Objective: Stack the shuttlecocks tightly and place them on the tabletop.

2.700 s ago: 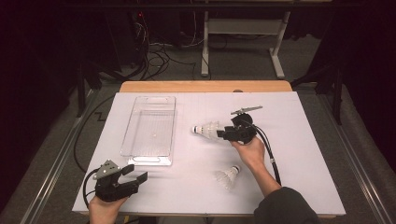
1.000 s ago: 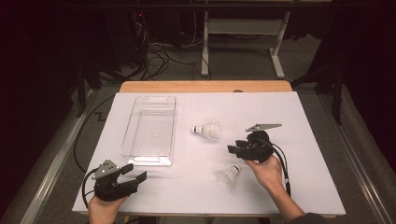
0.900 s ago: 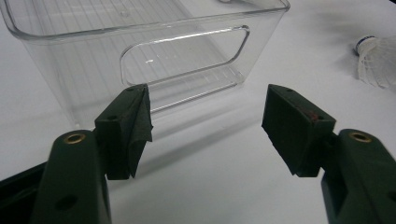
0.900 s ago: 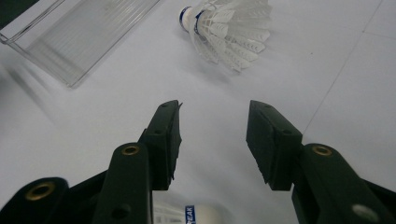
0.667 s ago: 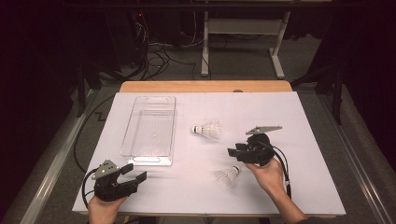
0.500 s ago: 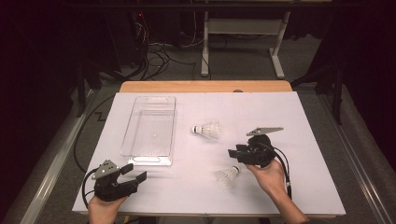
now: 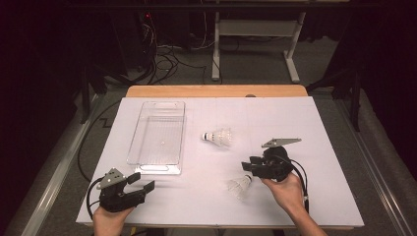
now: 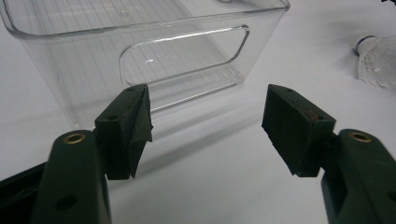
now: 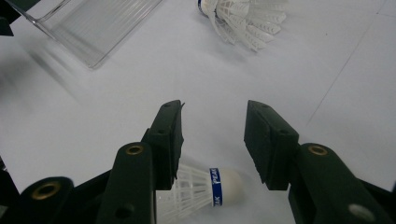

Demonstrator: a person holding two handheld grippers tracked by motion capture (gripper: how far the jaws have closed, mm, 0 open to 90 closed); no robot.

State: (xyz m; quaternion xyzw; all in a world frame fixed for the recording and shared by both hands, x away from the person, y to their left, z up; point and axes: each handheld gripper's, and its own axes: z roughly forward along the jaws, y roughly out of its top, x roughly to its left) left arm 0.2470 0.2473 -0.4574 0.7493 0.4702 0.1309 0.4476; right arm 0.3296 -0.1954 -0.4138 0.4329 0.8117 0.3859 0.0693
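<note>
1. Tabletop (image 7: 314, 128): white sheet over wood, bears everything.
2. Clear plastic bin (image 7: 158, 136) lies on the left half of the tabletop, nothing seen in it; its near end wall with a handle cut-out faces the left gripper view.
3. Left gripper (image 7: 142, 183), held at the near left corner just short of the bin's near end; fingers (image 8: 130, 126) wide apart, only bare tabletop between them.
4. Right gripper (image 7: 247, 167), near right of centre, pointing left; fingers (image 9: 170, 135) partly apart, gripping nothing. The near shuttlecock sits low between them, cork toward the right finger, not pinched as far as shown.
5. Near shuttlecock (image 7: 241, 186): on its side on the tabletop, just below the right gripper's tips, blue band by the cork.
6. Far shuttlecock (image 7: 219, 137): on its side mid-tabletop, between bin and right gripper, apart from both.
</note>
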